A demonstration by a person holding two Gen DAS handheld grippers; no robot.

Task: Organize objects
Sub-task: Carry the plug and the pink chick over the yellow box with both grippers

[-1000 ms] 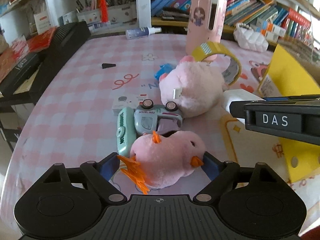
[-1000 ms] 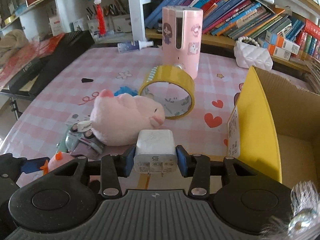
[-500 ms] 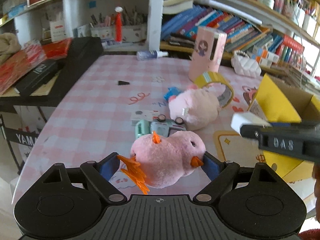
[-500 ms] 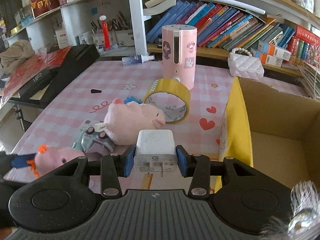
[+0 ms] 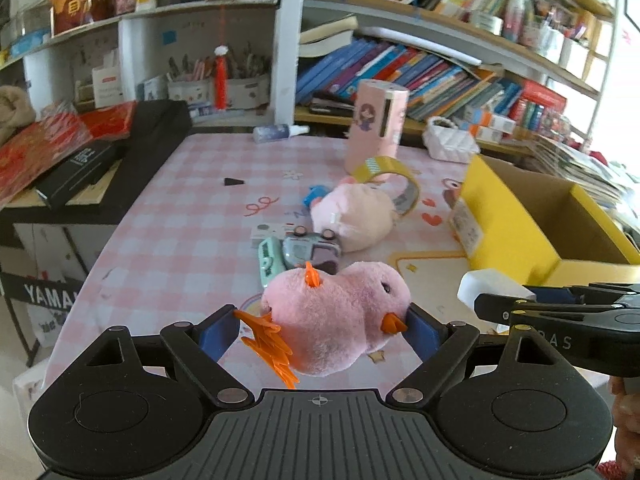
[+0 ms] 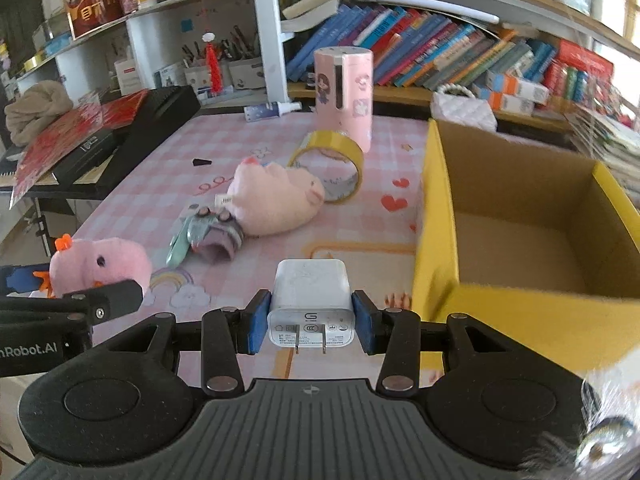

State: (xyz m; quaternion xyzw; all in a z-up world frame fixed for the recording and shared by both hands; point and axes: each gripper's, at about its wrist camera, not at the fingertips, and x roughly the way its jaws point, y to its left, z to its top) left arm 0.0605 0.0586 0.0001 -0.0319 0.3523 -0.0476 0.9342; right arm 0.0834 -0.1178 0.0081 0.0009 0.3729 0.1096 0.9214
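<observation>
Pink chick plush [image 5: 336,316]: you are gripping it in your left gripper [image 5: 320,330], both blue pads pressing into its sides, and it is hanging clear above the pink checked tablecloth [image 5: 176,216].
White charger [image 6: 311,304]: you are clamping it in your right gripper [image 6: 311,322], prongs pointing back at the camera, above the near part of the table.
Yellow box [image 6: 434,216]: it is sitting open just to the right of the charger, its cardboard floor showing bare; its near wall is lying right beside your right gripper.
Things lying on the cloth: a pink pig plush [image 6: 276,198] is touching a toy car [image 6: 212,232] on its side, with a mint comb [image 5: 269,260] against the car; a yellow tape roll [image 6: 332,170] is standing on edge just behind the pig, near a pink cylinder [image 6: 344,96].
Open room: the left half of the cloth is lying mostly bare, apart from a small black wedge [image 5: 234,181]; a black case [image 5: 152,148] is bordering the left edge of the table.
Left wrist view only: you are seeing your right gripper from the side at the right edge, with a fingertip of your hand [image 5: 626,412] under it, plus a blue scrap [image 5: 314,194] behind the pig.
Right wrist view only: you are looking into the box, and your left gripper is showing at the left edge with the chick in it.
</observation>
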